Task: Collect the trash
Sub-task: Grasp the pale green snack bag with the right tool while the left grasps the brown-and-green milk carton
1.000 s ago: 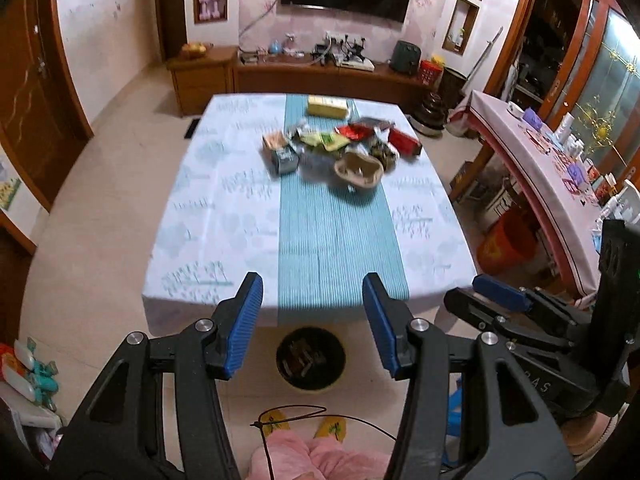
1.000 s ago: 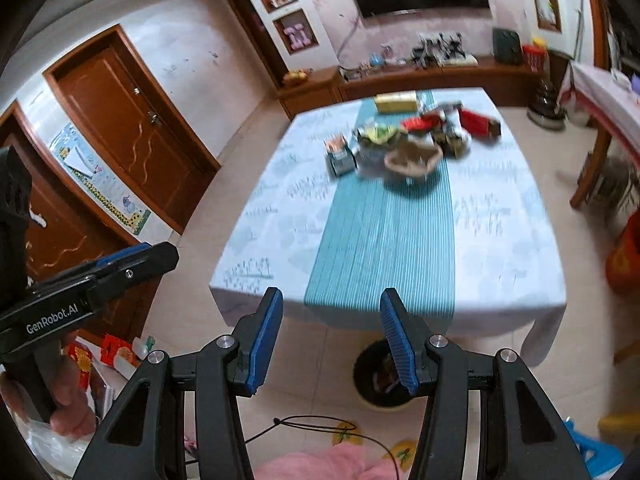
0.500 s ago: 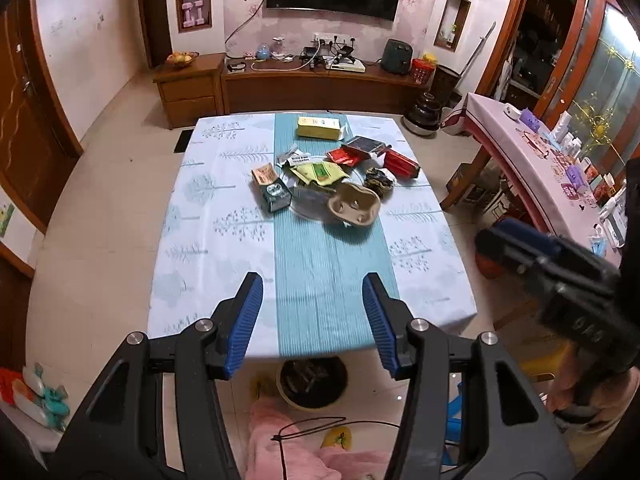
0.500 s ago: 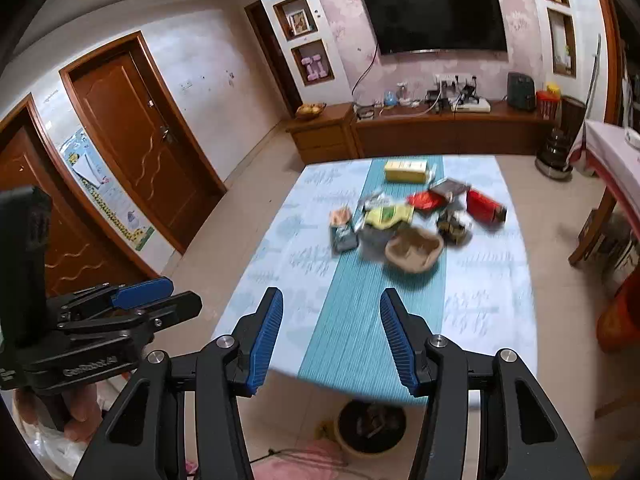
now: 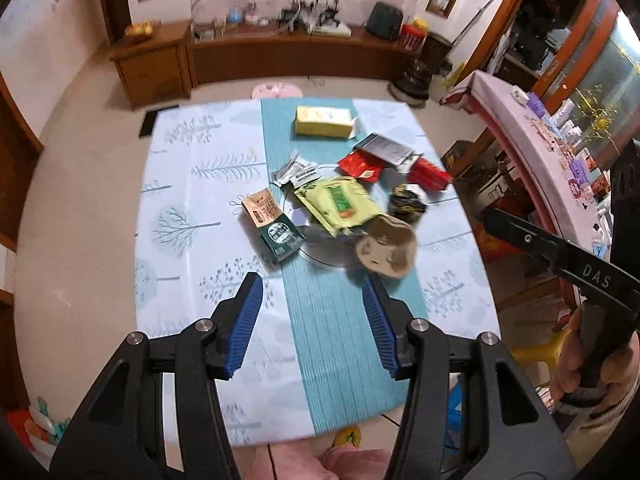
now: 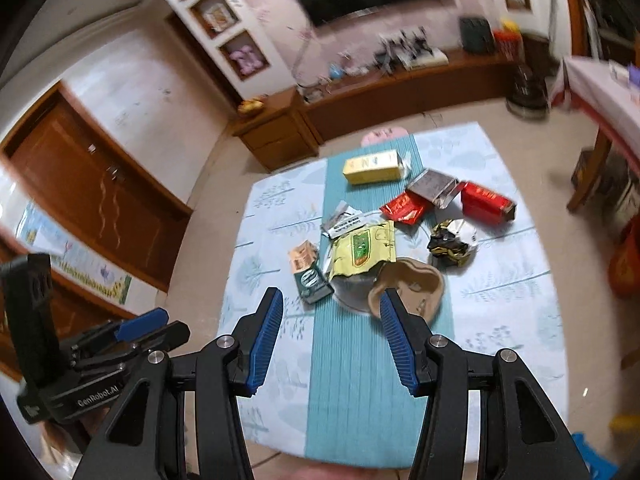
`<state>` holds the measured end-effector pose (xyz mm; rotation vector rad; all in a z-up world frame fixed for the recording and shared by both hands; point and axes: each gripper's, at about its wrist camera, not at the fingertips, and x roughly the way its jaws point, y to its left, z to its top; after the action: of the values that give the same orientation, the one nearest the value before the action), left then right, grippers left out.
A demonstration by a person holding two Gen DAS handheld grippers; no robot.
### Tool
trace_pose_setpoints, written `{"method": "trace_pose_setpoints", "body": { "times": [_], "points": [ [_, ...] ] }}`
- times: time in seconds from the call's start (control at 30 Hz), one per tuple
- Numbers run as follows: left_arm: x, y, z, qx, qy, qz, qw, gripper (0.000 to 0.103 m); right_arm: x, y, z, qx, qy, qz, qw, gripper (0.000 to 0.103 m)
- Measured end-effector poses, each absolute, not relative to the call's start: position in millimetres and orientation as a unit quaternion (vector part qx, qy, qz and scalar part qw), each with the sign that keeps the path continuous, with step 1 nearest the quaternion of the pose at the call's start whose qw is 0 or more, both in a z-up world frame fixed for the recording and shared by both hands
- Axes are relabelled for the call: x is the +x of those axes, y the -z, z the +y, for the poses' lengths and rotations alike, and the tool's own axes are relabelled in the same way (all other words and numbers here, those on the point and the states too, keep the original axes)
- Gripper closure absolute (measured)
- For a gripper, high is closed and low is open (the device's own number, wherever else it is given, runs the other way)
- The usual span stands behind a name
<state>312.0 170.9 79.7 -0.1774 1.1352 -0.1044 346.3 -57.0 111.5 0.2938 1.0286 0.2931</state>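
A heap of trash lies mid-table on a teal runner: a brown pulp tray [image 5: 386, 246] [image 6: 412, 286], a yellow-green wrapper [image 5: 338, 202] [image 6: 362, 248], a green and tan box [image 5: 272, 224] [image 6: 310, 276], a crumpled black-gold wrapper [image 5: 406, 202] [image 6: 452, 242], red packets [image 5: 360, 166] [image 6: 406, 208], a red box [image 6: 486, 202], and a yellow box [image 5: 324, 120] [image 6: 372, 166]. My left gripper [image 5: 312, 326] is open and empty above the near table half. My right gripper [image 6: 330, 338] is open and empty, its right finger just short of the pulp tray.
The table [image 5: 192, 216] has a pale tree-print cloth. A glass plate [image 5: 320, 246] lies under part of the heap. A side table [image 5: 532, 136] stands right, a wooden TV cabinet [image 5: 280, 54] behind. The other gripper shows at each view's edge [image 5: 560, 256] [image 6: 100, 356].
Both grippers have moved forward and down over the table toward the trash heap. The bin under the near table edge has dropped out of view. Both stayed open.
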Motion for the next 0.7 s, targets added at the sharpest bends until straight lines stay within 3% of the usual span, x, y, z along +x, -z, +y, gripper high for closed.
{"method": "trace_pose_setpoints", "body": {
  "times": [0.37,0.7],
  "points": [
    [431,64,206,-0.151,0.055,0.614,0.773,0.055,479,40,-42,0.213,-0.069,0.575,0.787,0.052],
    [471,131,215,-0.209,0.051,0.649,0.73,0.055,523,106,-40,0.216,-0.041,0.607,0.763,0.051]
  ]
}}
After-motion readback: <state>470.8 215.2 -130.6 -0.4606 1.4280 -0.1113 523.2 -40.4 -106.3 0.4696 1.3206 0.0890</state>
